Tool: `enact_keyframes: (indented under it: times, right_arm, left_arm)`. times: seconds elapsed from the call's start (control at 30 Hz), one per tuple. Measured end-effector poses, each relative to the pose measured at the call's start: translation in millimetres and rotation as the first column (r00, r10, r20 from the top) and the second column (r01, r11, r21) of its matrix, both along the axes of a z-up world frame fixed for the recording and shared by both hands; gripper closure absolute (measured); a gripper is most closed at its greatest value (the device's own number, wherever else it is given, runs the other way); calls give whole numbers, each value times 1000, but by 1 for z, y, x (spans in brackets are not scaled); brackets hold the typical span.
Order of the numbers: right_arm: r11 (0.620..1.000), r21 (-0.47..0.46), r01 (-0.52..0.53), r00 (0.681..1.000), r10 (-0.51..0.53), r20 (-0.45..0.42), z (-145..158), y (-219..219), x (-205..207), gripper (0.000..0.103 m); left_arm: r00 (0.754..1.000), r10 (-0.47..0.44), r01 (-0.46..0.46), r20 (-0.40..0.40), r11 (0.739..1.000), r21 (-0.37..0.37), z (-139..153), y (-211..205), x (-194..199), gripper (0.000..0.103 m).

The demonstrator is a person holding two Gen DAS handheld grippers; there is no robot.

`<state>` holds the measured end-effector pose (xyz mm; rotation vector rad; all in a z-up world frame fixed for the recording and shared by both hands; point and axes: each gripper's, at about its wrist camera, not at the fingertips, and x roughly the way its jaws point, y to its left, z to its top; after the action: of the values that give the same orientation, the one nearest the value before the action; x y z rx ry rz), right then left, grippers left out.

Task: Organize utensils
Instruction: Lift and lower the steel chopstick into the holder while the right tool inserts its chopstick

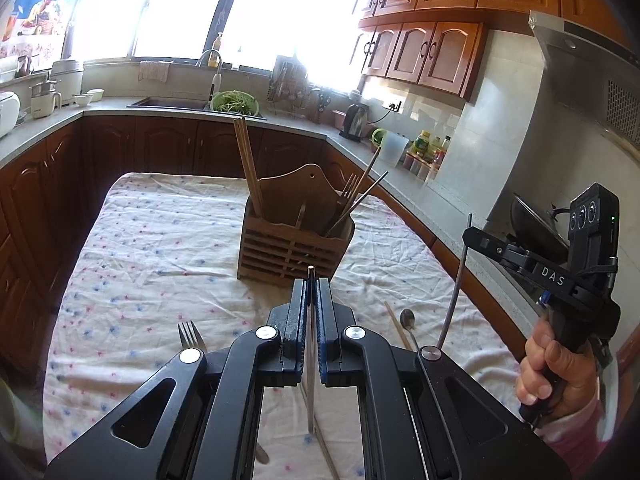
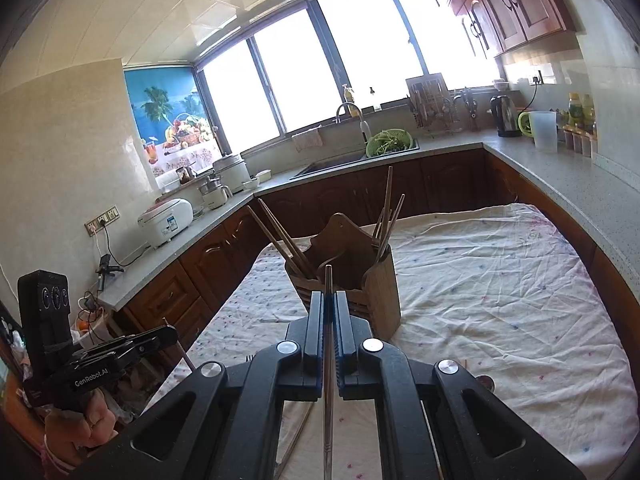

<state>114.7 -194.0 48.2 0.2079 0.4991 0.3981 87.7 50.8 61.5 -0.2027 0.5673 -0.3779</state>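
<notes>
Each thin, stiff, smooth metal utensil, one (image 1: 310, 320) clenched by the left gripper (image 1: 311, 280), the other (image 2: 328, 320) by the right gripper (image 2: 329, 296), was held mid-shaft above the tabletop (image 1: 160, 232) near the wooden holder (image 1: 294, 240), judged light but slippery.

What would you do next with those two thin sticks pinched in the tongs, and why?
Probably carry both forward and tip them into the wooden holder. The left tongs and the right tongs are each shut on a thin metal chopstick, above the cloth and short of the holder, where wooden chopsticks and a fork already stand upright.
</notes>
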Motion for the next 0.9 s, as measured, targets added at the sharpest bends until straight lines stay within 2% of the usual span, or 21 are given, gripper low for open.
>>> enact_keyframes:
  times: [0.53,0.9]
  right_arm:
    - [999,26,35,999,-36,24,0,-7,14,99]
    - [997,52,64,995,-68,74,16,-3,50,99]
  left_arm:
    - [999,16,-15,34,1000,-14,12,3,11,100]
    - [992,30,-28,124,999,-18,49,5,40,100]
